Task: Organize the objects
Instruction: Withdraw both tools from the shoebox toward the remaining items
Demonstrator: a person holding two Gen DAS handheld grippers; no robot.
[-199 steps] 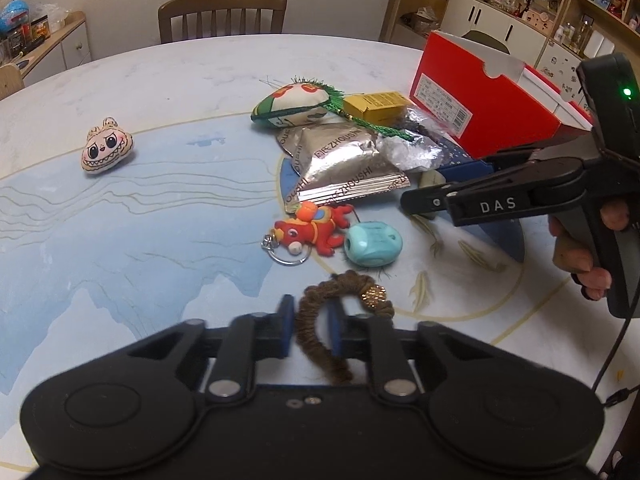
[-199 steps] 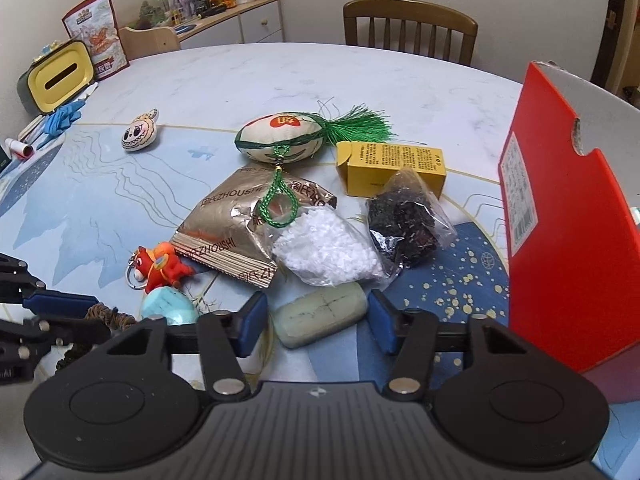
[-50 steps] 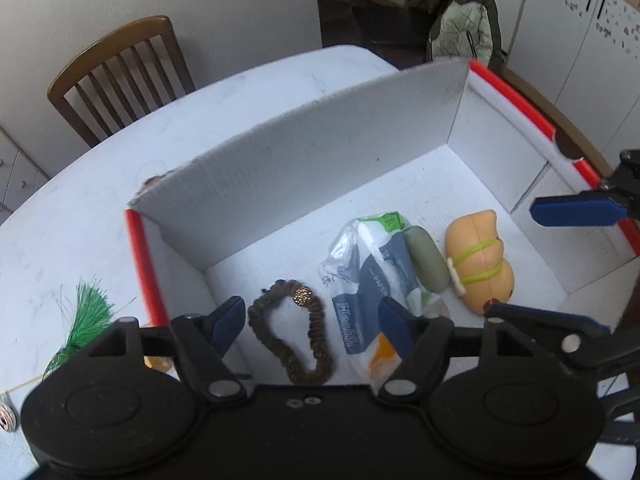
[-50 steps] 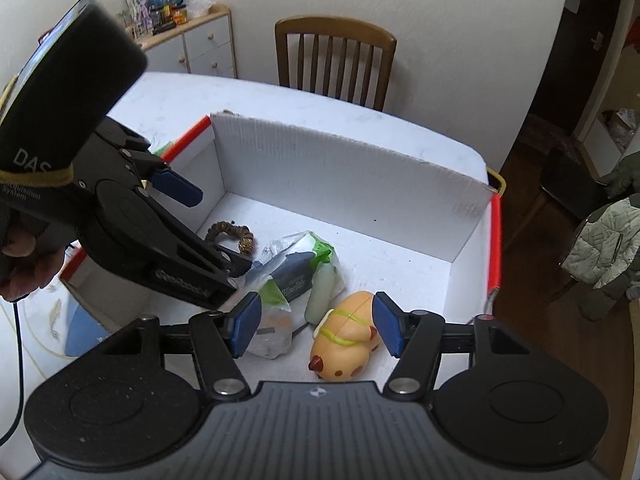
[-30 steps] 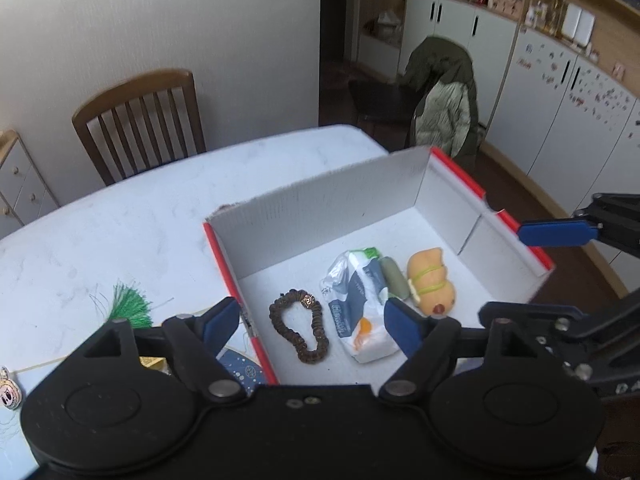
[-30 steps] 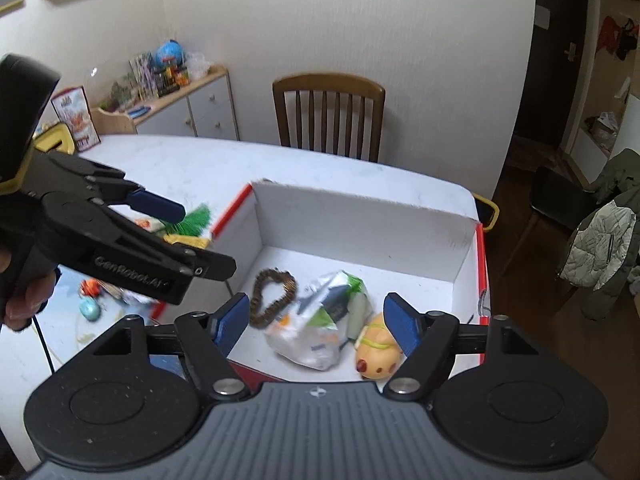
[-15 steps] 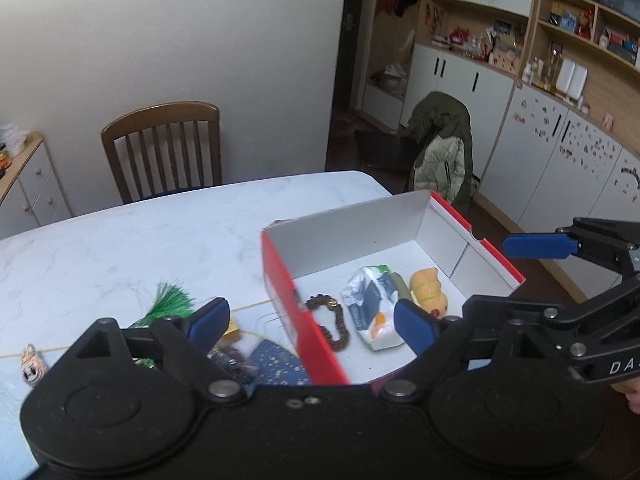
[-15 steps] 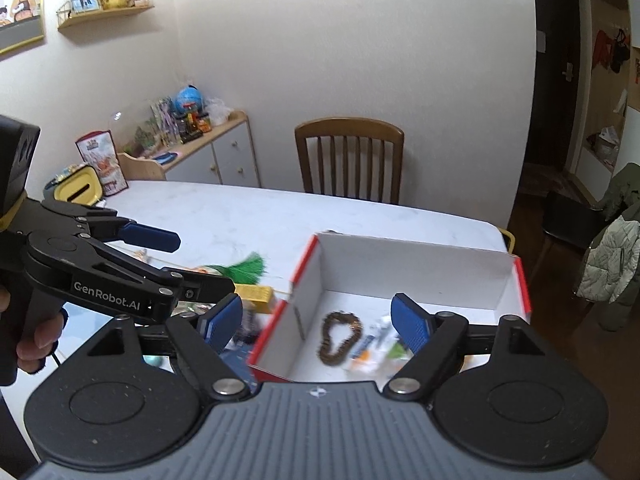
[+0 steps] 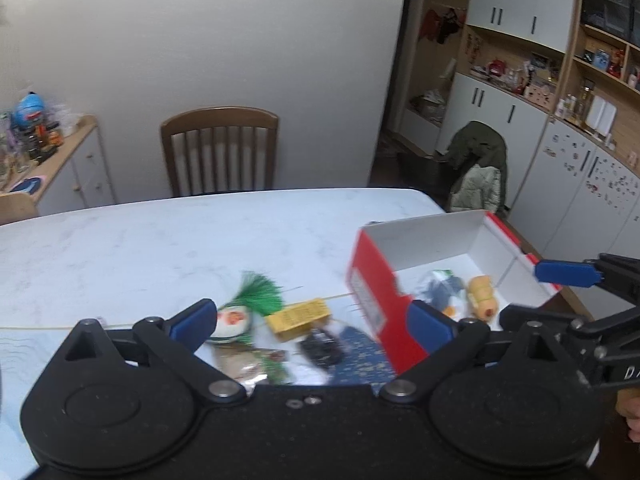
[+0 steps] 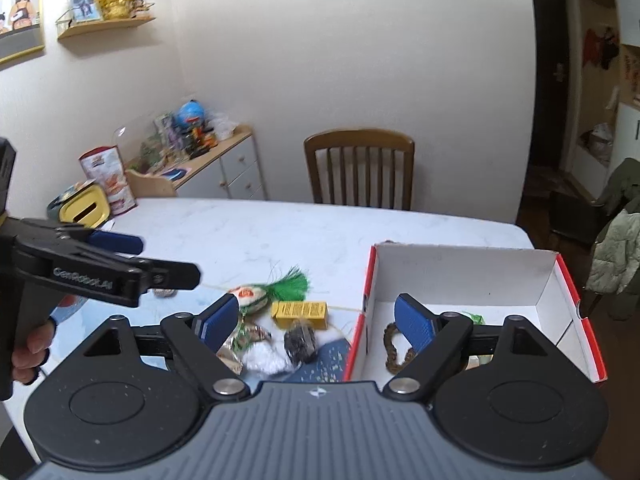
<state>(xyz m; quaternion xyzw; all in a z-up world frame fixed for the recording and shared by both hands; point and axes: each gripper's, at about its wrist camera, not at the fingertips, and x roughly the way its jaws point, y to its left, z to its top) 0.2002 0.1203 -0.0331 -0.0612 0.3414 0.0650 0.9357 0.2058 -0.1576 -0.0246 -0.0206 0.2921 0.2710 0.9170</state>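
Quick count: two handheld tools, the left tool [image 9: 312, 322] and the right tool [image 10: 318, 322], both spread wide with nothing in them. One red shoebox [image 10: 468, 270] on the counter [image 10: 288, 232]. In it, one brown beaded bracelet [image 10: 394, 346], one yellow toy [image 9: 483, 295] and one plastic packet [image 9: 438, 286]. Outside the box: one yellow carton [image 10: 300, 311], one green-tasselled sachet [image 10: 276, 290], one dark bag [image 10: 301, 343], one white bag [image 10: 264, 358], one foil packet [image 9: 244, 364]. One wooden chair [image 10: 359, 168].

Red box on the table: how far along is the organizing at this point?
Partly done. The red box already holds a brown bracelet and a yellow toy. Both grippers, left and right, are open and empty. The yellow carton, tasselled sachet and snack packets remain outside.
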